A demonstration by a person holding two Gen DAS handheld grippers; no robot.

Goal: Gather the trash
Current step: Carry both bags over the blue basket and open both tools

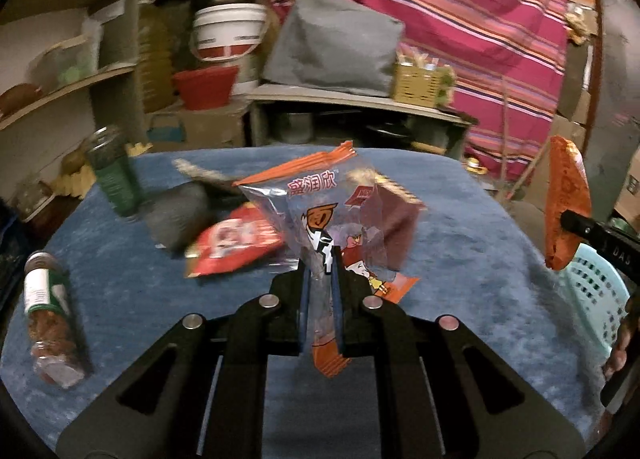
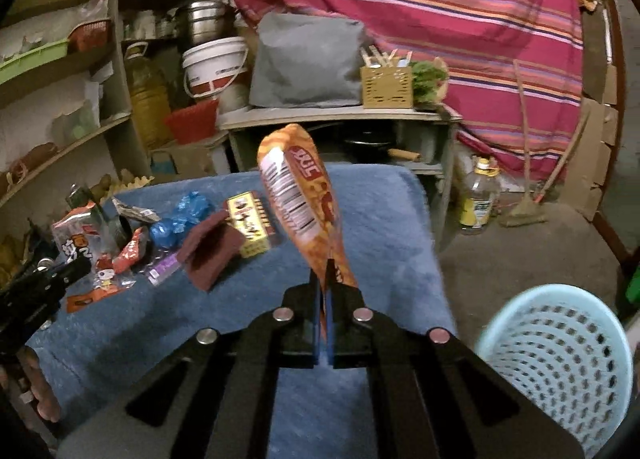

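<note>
Left gripper [image 1: 320, 291] jaws clamped on clear wrapper [image 1: 320, 215]; right gripper [image 2: 327, 299] jaws shut on orange snack bag [image 2: 296, 195]. Thin pinches; could slip short of basket [image 2: 560, 359].

We see a blue tablecloth [image 2: 380, 219], a pale blue basket [image 2: 560, 363], an orange packet [image 2: 296, 195] and a pink striped cloth [image 2: 440, 19].

Left wrist view close above the blue-covered table [image 1: 460, 227], angled down along its fingers toward cluttered shelves, right wrist view likewise from farther right, both sharing table, striped cloth [image 2: 440, 19], basket [image 2: 560, 359]
</note>
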